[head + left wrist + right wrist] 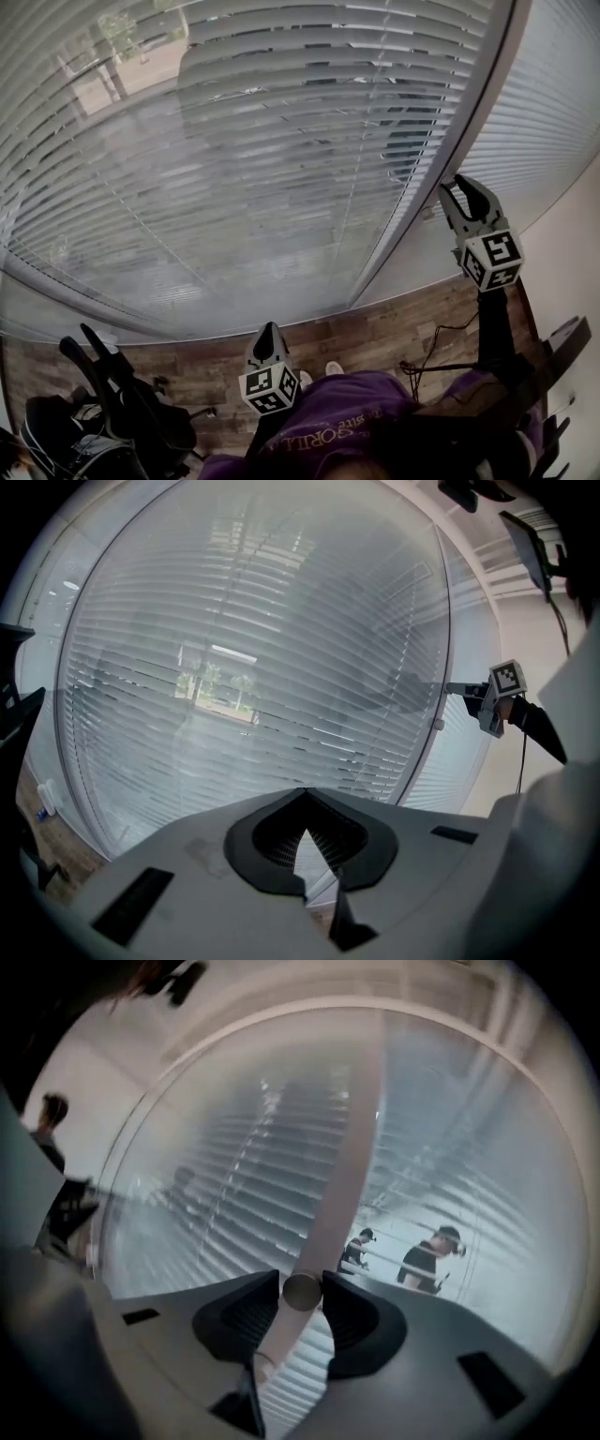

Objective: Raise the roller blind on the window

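The slatted blind (281,141) hangs down over the whole large pane, and it fills the left gripper view (253,667). A pale frame post (441,178) runs along its right side. My right gripper (464,186) is raised against that post, jaws spread. In the right gripper view a small round knob (302,1291) on the post (347,1166) sits right between the right gripper's (302,1283) dark pads; I cannot tell if they touch it. My left gripper (269,328) is held low in front of the blind, its tips (303,794) closed on nothing.
A wood-plank floor (375,328) lies under the window, with a black cable (436,352) on it. Dark chairs and bags (103,412) crowd the lower left. A plain wall (572,272) stands to the right. People are reflected in the glass (427,1260).
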Tool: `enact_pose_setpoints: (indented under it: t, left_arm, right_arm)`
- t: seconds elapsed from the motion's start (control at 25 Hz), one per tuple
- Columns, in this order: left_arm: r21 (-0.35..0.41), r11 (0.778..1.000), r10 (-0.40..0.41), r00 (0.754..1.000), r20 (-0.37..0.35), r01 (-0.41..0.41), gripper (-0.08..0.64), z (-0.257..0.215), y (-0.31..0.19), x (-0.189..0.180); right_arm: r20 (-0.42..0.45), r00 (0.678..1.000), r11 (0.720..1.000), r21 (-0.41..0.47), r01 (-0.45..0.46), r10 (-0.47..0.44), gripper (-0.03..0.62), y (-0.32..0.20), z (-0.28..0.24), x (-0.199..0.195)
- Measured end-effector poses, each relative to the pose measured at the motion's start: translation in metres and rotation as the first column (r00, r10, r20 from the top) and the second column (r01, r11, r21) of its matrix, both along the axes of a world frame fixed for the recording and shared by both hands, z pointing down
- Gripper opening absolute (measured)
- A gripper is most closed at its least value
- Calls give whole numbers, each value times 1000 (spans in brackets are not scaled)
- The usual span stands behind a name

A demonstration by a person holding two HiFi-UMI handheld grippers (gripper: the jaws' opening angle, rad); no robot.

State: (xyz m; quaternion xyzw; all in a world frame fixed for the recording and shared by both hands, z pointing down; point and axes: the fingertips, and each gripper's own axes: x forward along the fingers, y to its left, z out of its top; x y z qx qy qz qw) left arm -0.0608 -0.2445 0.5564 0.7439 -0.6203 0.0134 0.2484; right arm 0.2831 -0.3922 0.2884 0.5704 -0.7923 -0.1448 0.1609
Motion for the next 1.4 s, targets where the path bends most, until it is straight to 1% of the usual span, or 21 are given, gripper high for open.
enact_pose_setpoints:
  t: [0.04, 0.12, 0.2, 0.24, 0.28, 0.32, 0.4, 0.44, 0.52, 0.56, 0.6, 0.72, 0.8, 0.84, 0.88, 0.92, 1.0, 1.08, 1.16, 1.28, 1.4]
  left_arm:
    - [1, 1000, 2, 1000, 2, -2, 2, 1, 0, 1]
    - [1, 1000, 4, 1000, 4, -4, 0, 5, 0, 2]
    - [-1, 1000, 2, 1000, 5, -2, 1, 9, 2, -1]
    - [-1, 1000, 1, 1000, 5, -1, 0, 11, 2, -3]
    - [0, 1000, -1, 1000, 5, 1, 0, 11, 3, -4]
    - [1, 1000, -2, 1000, 5, 2, 0, 11, 3, -5]
    - [1, 1000, -6, 1000, 3, 6, 1, 9, 2, -5]
    - [0, 1000, -7, 1000, 2, 7, 2, 8, 2, -4]
    - [-1, 1000, -7, 1000, 0, 7, 2, 3, 1, -2]
    - [-1, 1000, -8, 1000, -2, 8, 0, 1, 1, -1]
    - [-2, 1000, -10, 1000, -3, 10, 1, 0, 1, -1]
    - [-4, 1000, -15, 1000, -3, 15, 0, 0, 2, -3]
    - [-6, 1000, -18, 1000, -3, 18, 0, 2, 2, -5]
    - [-6, 1000, -19, 1000, -4, 19, 2, 2, 2, -5]
    - [-6, 1000, -19, 1000, -4, 19, 1, 2, 2, -5]
    - [-6, 1000, -18, 1000, -4, 18, 0, 3, 2, -5]
    - [-5, 1000, -15, 1000, -5, 15, 0, 2, 1, -4]
    - [-4, 1000, -12, 1000, -6, 12, 1, 2, 0, -2]
    - [-4, 1000, -9, 1000, -6, 9, 1, 2, -1, -2]
    - [-4, 1000, -4, 1000, -5, 4, 1, 2, -2, 0]
    - [-4, 1000, 1, 1000, -4, -1, 0, 3, -3, 2]
  right_arm:
    - [-148, 988, 999, 23, -28, 31, 124, -1, 4, -2]
    - [-391, 914, 993, 96, -73, 105, 124, -2, 12, -3]
    - [-546, 819, 980, 172, -96, 176, 124, -2, 20, -3]
    - [-565, 801, 977, 186, -108, 197, 124, -1, 23, -3]
    - [-534, 822, 977, 176, -124, 200, 124, 0, 23, -4]
    - [-448, 874, 980, 143, -136, 186, 123, 0, 22, -4]
    - [-148, 980, 991, 33, -130, 133, 123, 0, 17, -1]
    - [21, 994, 994, -24, -110, 111, 123, -1, 15, 3]
    - [327, 940, 991, -121, -60, 97, 124, -3, 10, 9]
    - [470, 877, 987, -160, -29, 102, 124, -4, 8, 11]
    - [609, 785, 982, -191, 9, 111, 123, -5, 6, 14]
    - [904, 400, 963, -226, 149, 151, 124, -6, 4, 18]
    - [970, 156, 950, -218, 223, 186, 124, -7, 8, 19]
    - [978, 54, 946, -210, 248, 203, 124, -7, 10, 20]
    - [976, -26, 943, -201, 265, 215, 124, -6, 11, 20]
    - [972, -81, 943, -190, 274, 220, 124, -6, 12, 20]
    - [968, -126, 944, -176, 278, 217, 124, -7, 13, 21]
    - [978, -89, 946, -158, 281, 190, 124, -7, 11, 20]
    - [990, 41, 946, -140, 292, 134, 124, -7, 9, 17]
    - [942, 334, 949, -109, 295, 4, 124, -5, 1, 9]
    - [732, 681, 977, -116, 181, -39, 126, -2, 1, 10]
